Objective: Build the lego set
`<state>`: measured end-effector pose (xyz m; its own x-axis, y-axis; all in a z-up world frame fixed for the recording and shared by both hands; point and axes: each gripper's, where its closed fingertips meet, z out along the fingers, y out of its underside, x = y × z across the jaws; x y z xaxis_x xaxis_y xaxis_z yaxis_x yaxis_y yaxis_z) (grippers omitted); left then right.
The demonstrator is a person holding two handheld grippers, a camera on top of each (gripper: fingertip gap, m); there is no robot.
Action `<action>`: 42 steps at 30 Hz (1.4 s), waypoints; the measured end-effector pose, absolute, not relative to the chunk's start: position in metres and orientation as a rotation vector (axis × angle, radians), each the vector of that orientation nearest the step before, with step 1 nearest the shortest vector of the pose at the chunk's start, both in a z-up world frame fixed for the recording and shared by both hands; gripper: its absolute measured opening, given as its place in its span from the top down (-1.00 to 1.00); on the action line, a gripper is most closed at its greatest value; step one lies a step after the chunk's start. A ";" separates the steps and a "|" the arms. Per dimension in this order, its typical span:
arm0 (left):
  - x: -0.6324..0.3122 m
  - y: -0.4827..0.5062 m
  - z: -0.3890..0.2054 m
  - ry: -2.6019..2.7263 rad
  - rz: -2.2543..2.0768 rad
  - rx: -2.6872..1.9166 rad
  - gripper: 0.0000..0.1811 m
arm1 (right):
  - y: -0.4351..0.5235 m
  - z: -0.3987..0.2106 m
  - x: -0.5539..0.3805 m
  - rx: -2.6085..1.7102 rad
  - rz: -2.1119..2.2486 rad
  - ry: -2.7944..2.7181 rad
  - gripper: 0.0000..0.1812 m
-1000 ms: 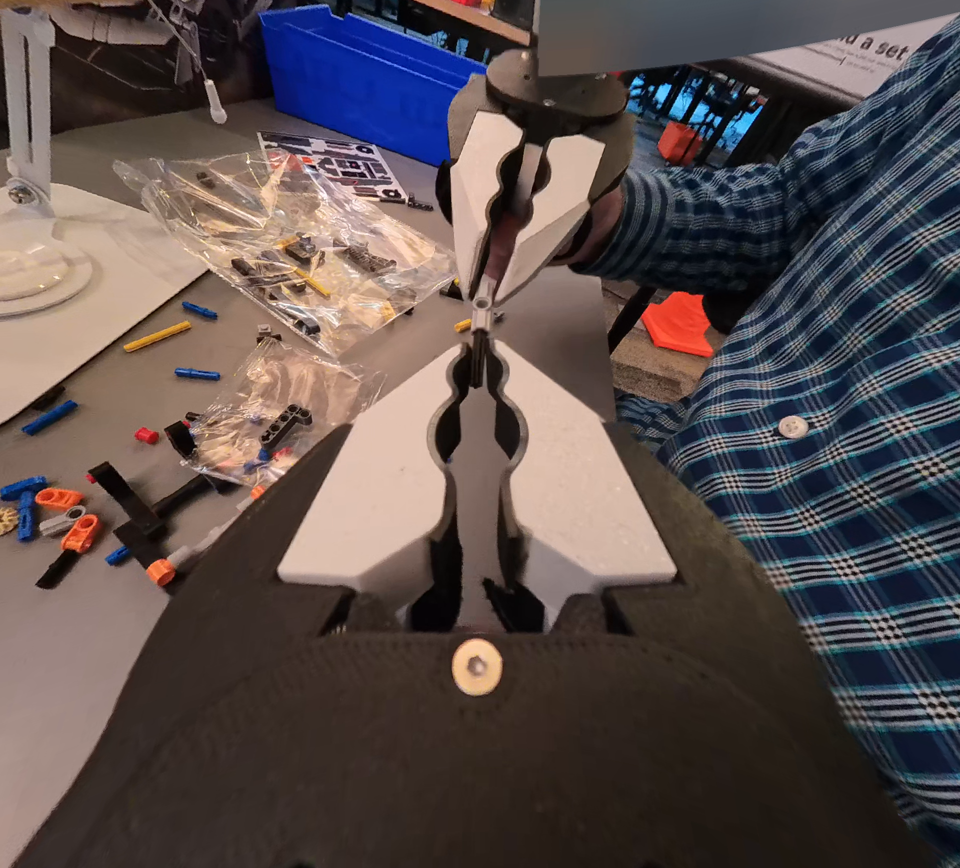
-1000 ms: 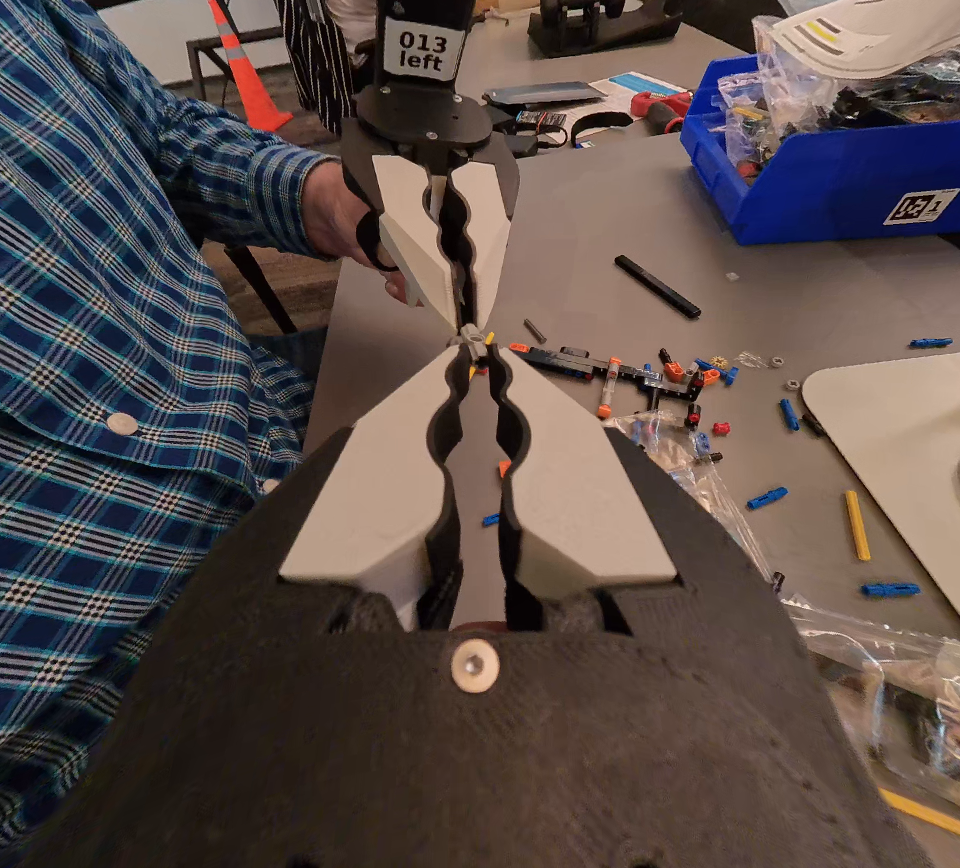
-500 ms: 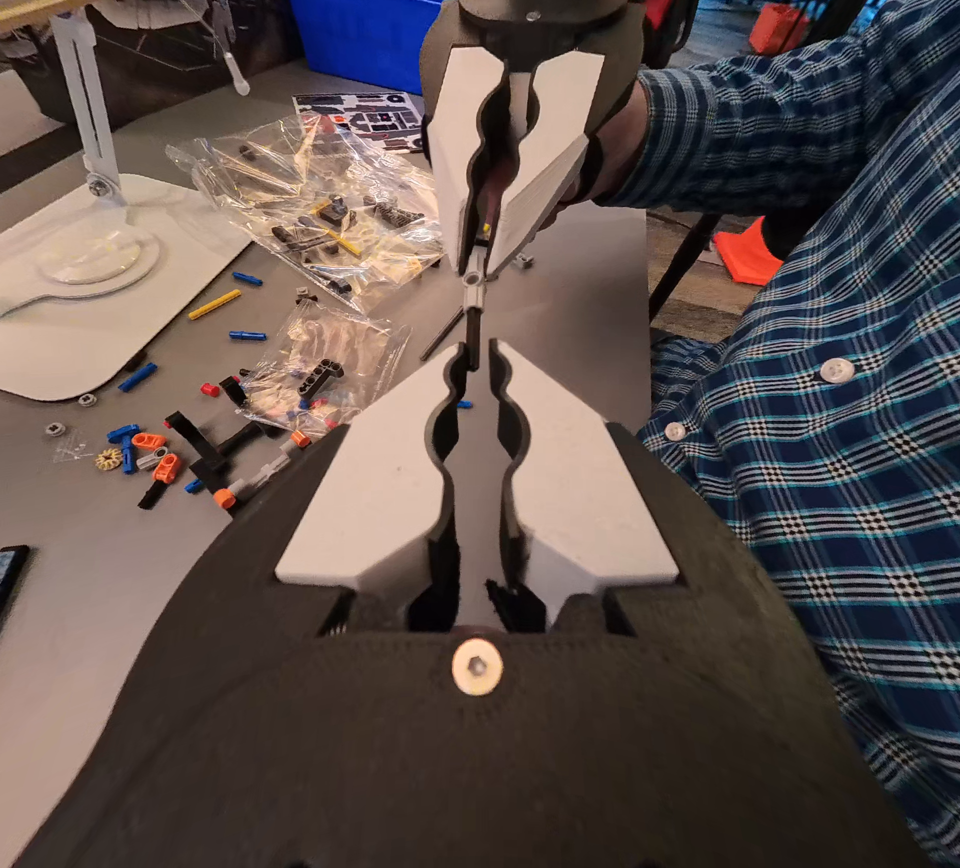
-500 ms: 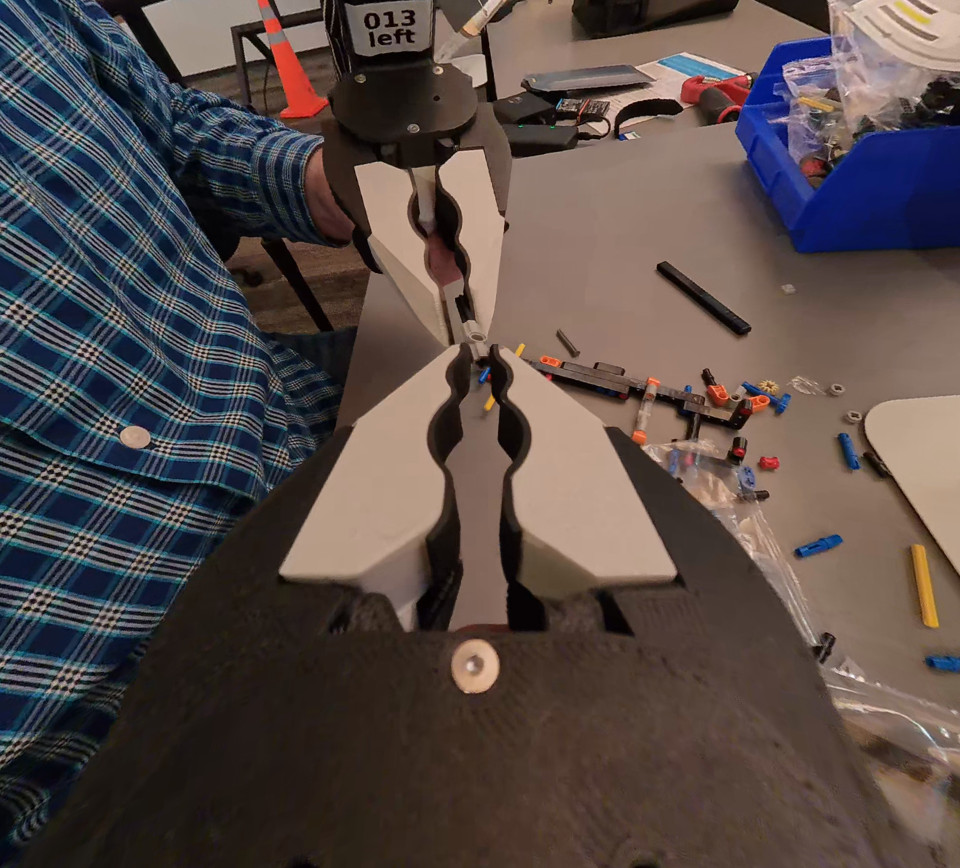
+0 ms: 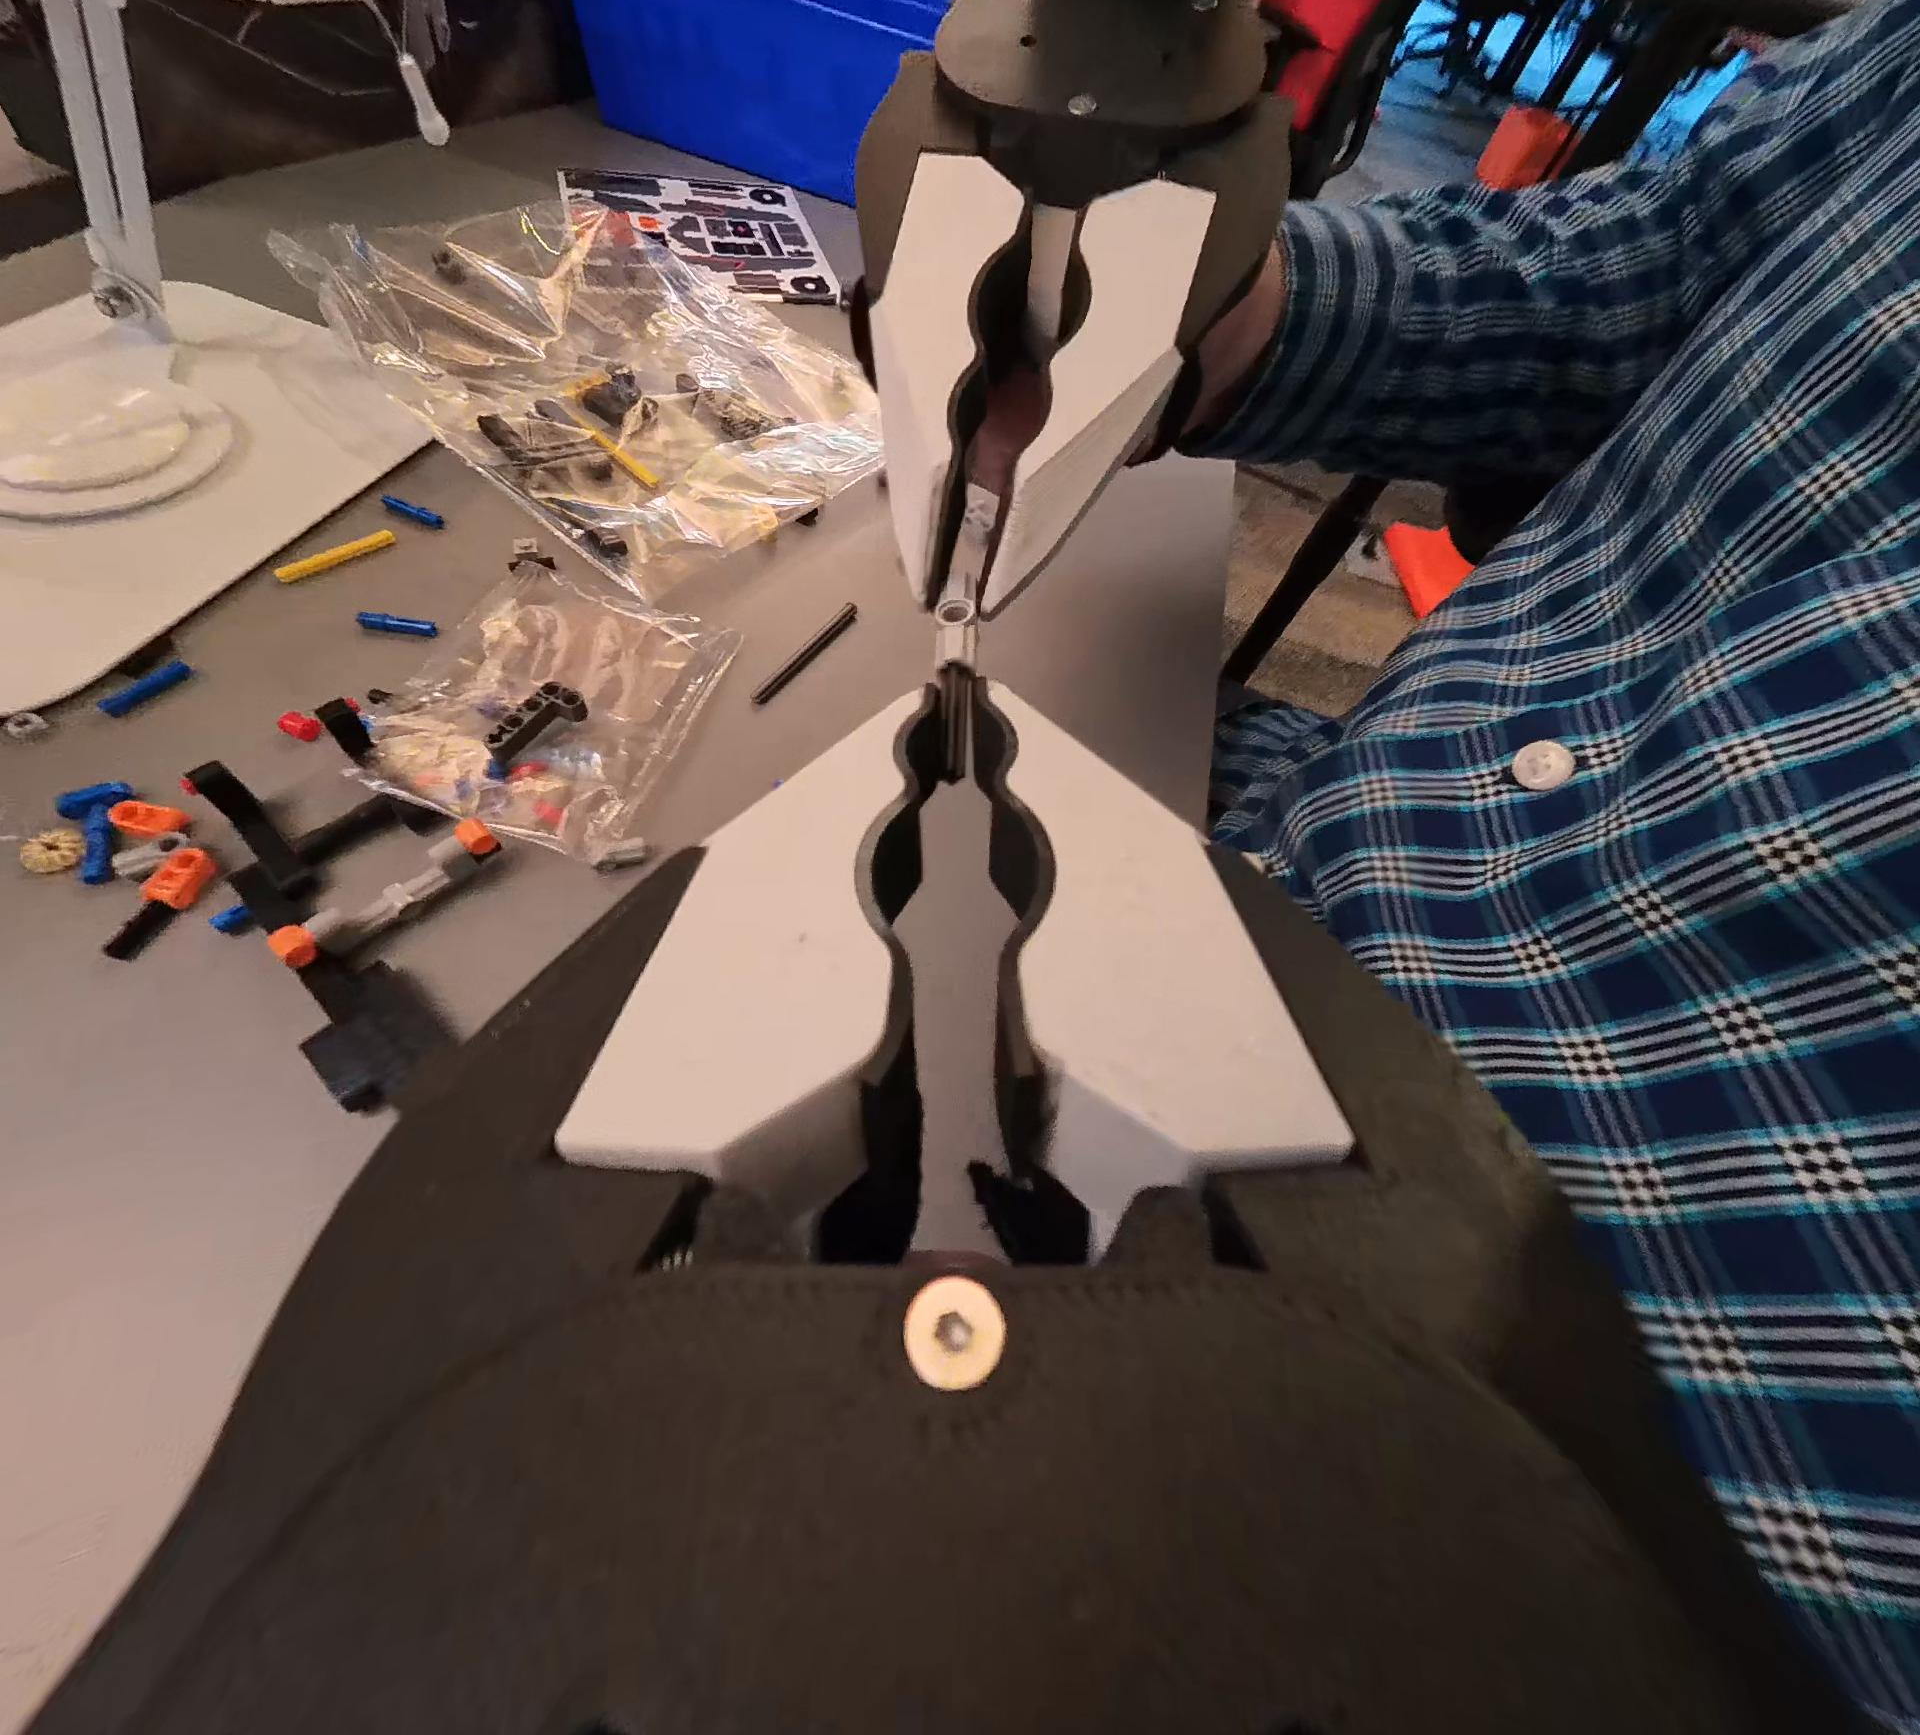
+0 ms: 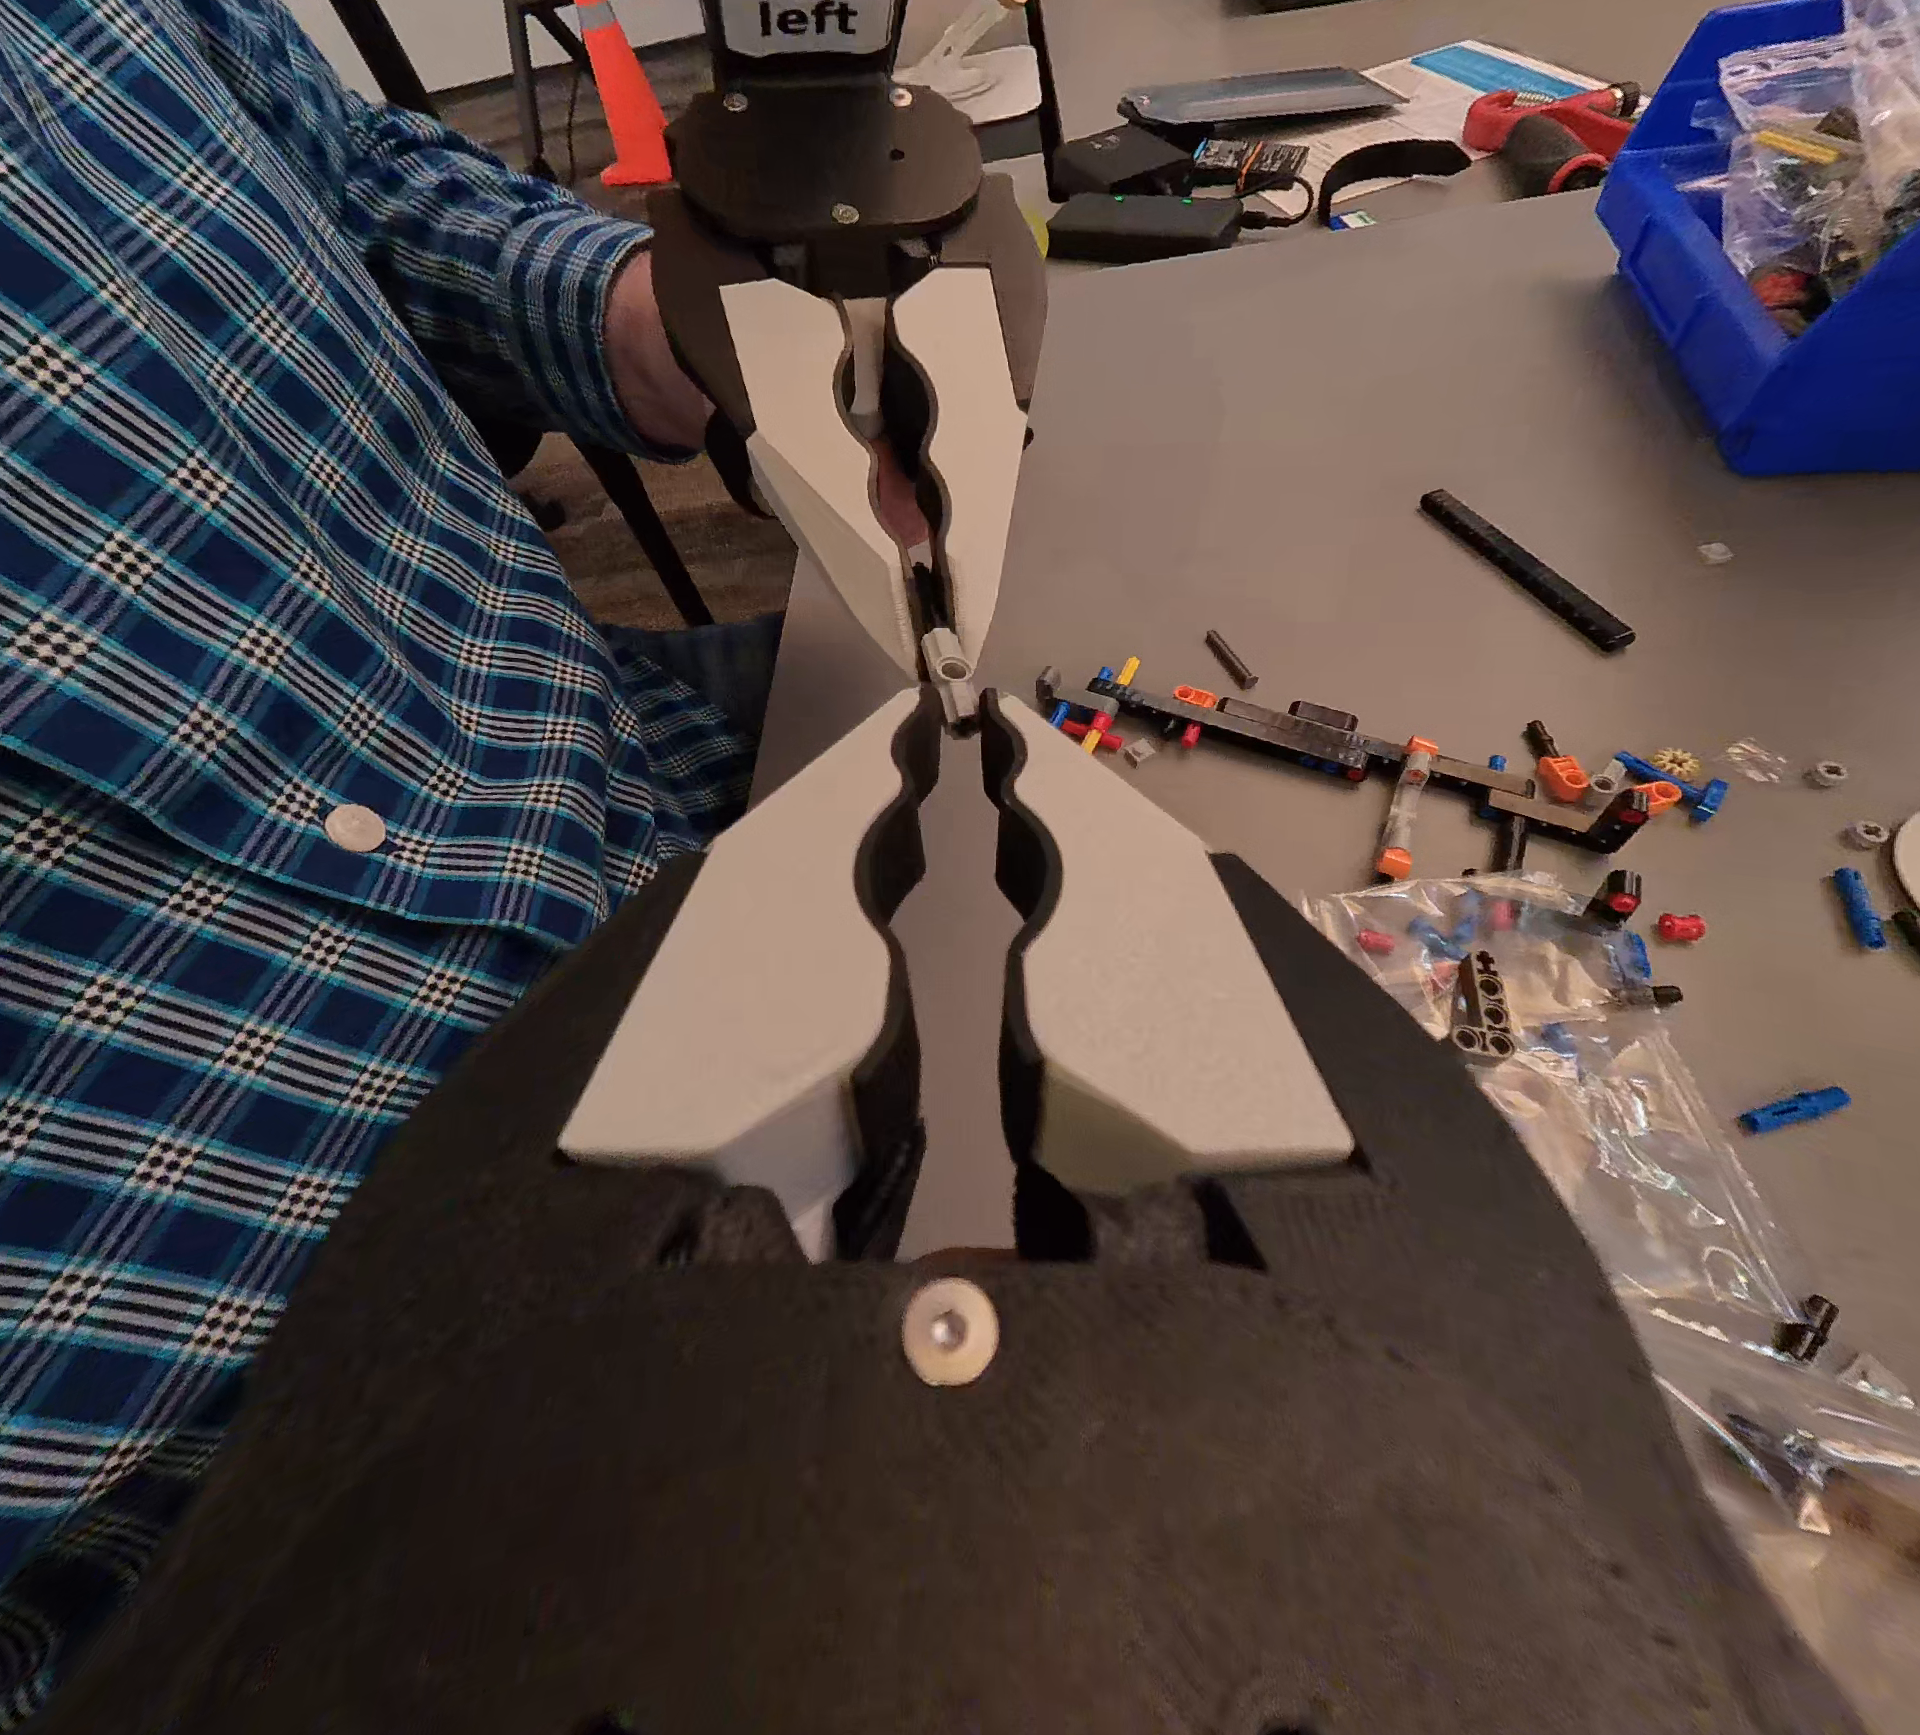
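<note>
In the left wrist view my left gripper (image 5: 954,698) is shut on a short black axle (image 5: 954,729) that sticks out forward. The right gripper (image 5: 956,599) comes in from above, tip to tip, shut on a small grey connector (image 5: 956,636) that meets the axle's end. In the right wrist view my right gripper (image 6: 956,711) pinches the grey connector (image 6: 951,672). The left gripper (image 6: 935,646) faces it, with the black axle (image 6: 925,594) between its fingers. Both are held in the air above the grey table's near edge (image 6: 1299,438).
A partly built black frame with orange and blue parts (image 6: 1299,735) lies on the table, also seen in the left wrist view (image 5: 343,896). Clear bags of parts (image 5: 623,397), loose pins, a long black beam (image 6: 1522,568), blue bins (image 5: 748,23) (image 6: 1745,314) and a white lamp base (image 5: 104,438) surround it. Left and right tips are no more than a few centimetres apart. Both grippers' tips are roughly 35 cm from the white lamp base (image 5: 104,438).
Both grippers stay shut and tip to tip, with the grey connector against the black axle. The pair has shifted and tilted a little over the table edge.
</note>
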<state>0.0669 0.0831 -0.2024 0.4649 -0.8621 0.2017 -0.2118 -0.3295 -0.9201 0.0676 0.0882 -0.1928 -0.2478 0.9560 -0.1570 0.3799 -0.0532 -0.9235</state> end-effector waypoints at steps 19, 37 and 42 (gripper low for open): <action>0.038 0.084 -0.205 0.792 -0.858 -1.859 0.98 | 0.106 -0.201 0.065 -1.500 1.190 -1.639 0.68; -0.018 0.087 -0.240 0.714 -0.650 -2.020 0.98 | 0.163 -0.296 0.143 -1.895 0.559 -1.769 0.75; -0.022 0.087 -0.249 0.753 -0.587 -2.044 0.98 | 0.155 -0.301 0.148 -1.911 0.558 -1.775 0.73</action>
<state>-0.0219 0.0870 -0.2492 0.7076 -0.6953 0.1262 -0.2928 -0.4510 -0.8431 0.1485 0.1551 -0.3013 0.0805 0.9965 0.0212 0.8053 -0.0525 -0.5905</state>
